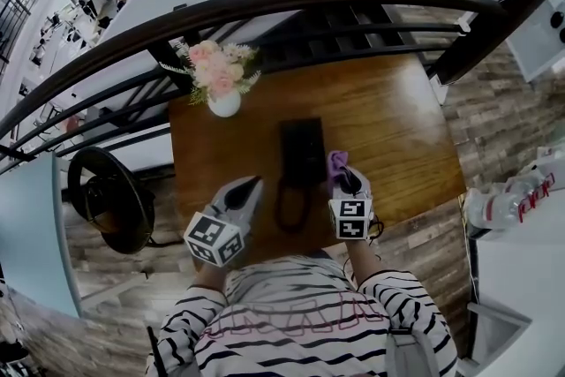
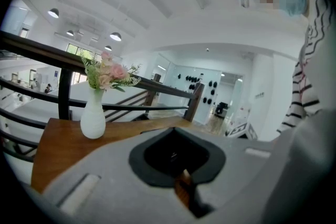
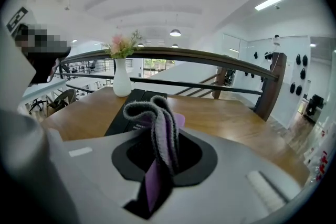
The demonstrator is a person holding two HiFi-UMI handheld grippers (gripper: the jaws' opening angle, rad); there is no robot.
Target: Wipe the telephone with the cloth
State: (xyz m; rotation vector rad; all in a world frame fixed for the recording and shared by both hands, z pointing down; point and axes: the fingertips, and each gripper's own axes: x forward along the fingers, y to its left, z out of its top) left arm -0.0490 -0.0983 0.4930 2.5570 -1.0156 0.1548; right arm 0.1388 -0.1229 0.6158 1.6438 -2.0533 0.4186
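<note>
The right gripper (image 3: 157,176) has its jaws clamped on a folded purple-and-grey cloth (image 3: 157,120), whose loop sticks up above them. It hovers at 4 o'clock of the flat black telephone (image 1: 302,150) lying mid-way across the brown wooden table (image 1: 397,128). The left gripper (image 2: 181,176), at the telephone's 8 o'clock, has its jaws pressed together on nothing.

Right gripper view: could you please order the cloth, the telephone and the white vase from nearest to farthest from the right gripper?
1. cloth: clamped between the jaws, centre.
2. telephone: flat on the table just ahead, slightly left.
3. white vase: beyond the telephone, far left.
</note>
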